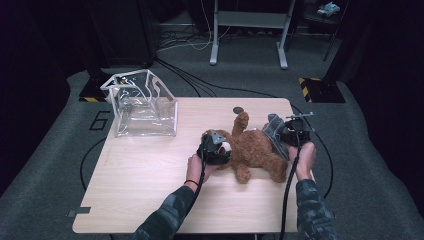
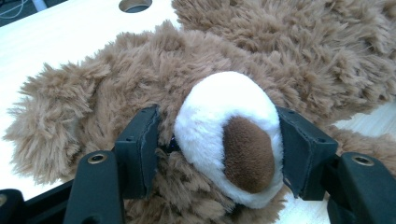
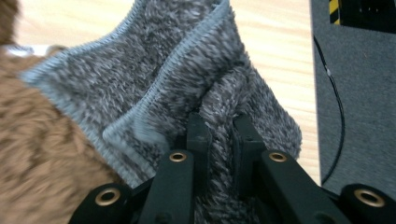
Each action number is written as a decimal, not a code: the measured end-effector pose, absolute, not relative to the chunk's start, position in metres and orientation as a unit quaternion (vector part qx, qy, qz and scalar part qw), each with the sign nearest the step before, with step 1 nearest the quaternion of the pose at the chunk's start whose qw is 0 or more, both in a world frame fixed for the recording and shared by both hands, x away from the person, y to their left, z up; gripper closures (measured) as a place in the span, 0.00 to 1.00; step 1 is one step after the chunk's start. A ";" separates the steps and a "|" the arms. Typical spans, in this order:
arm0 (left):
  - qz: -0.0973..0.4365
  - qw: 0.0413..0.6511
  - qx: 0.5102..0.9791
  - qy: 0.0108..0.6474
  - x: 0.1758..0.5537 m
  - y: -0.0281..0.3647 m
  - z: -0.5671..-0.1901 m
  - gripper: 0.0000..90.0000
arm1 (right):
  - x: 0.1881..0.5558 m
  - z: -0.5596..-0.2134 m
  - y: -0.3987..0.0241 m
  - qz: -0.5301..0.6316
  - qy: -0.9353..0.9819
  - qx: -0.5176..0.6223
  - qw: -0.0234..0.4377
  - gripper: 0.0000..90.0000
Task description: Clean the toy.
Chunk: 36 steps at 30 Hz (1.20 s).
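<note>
A brown teddy bear [image 1: 252, 148] is seen lying on the wooden table [image 1: 140, 175], right of the middle of the high view, with one limb stretched up toward a round hole [image 1: 238, 110] near the far edge. The left gripper [image 1: 214, 148] is held at the bear's head, at the left end of the toy, by the left hand [image 1: 197, 165] coming in from the bottom of the frame. In the left gripper view the white muzzle [image 2: 227, 140] with its brown nose [image 2: 247, 154] is seen in the centre of the frame, clasped between the two black jaws, one pressed against each side; the head is thus gripped at the snout. A grey fleece cloth [image 3: 187, 84] is seen in the right gripper view, spread across the middle and upper part of the frame, with a stitched hem running diagonally and the bear's brown fur at the left edge. A fold of this cloth is pinched between the jaws of the right gripper [image 3: 219, 130], which stand nearly closed on it. In the high view the right gripper [image 1: 292, 135] is seen at the right end of the bear, held by the right hand [image 1: 304, 159], with the cloth [image 1: 274, 131] lying against the bear's body. A clear plastic bag [image 1: 142, 107] with white handles is stood upright at the upper left of the table, well apart from the bear.
</note>
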<state>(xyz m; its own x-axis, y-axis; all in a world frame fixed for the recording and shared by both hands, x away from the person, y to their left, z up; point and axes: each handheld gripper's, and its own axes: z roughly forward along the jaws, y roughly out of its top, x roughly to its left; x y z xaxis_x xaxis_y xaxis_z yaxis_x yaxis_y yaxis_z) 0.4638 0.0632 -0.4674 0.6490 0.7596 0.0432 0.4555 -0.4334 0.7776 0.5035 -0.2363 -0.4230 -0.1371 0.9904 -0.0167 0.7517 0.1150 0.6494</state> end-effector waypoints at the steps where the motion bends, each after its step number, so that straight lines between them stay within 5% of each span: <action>1: 0.198 0.383 0.823 0.369 0.464 0.063 -0.467 0.40 | 0.499 -0.419 -0.238 0.264 0.707 0.614 0.231 0.90; 9: 0.200 0.383 0.822 0.370 0.464 0.062 -0.468 0.40 | 0.454 -0.387 -0.225 0.337 0.733 0.551 0.215 0.90; 17: 0.200 0.384 0.822 0.370 0.464 0.062 -0.468 0.40 | 0.478 -0.432 -0.211 0.297 0.752 0.564 0.170 0.90; 27: 0.200 0.383 0.822 0.371 0.464 0.062 -0.468 0.40 | 0.497 -0.463 -0.234 0.209 0.751 0.601 0.175 0.89; 36: 0.200 0.382 0.822 0.372 0.464 0.062 -0.468 0.40 | 0.460 -0.402 -0.231 0.324 0.736 0.564 0.188 0.89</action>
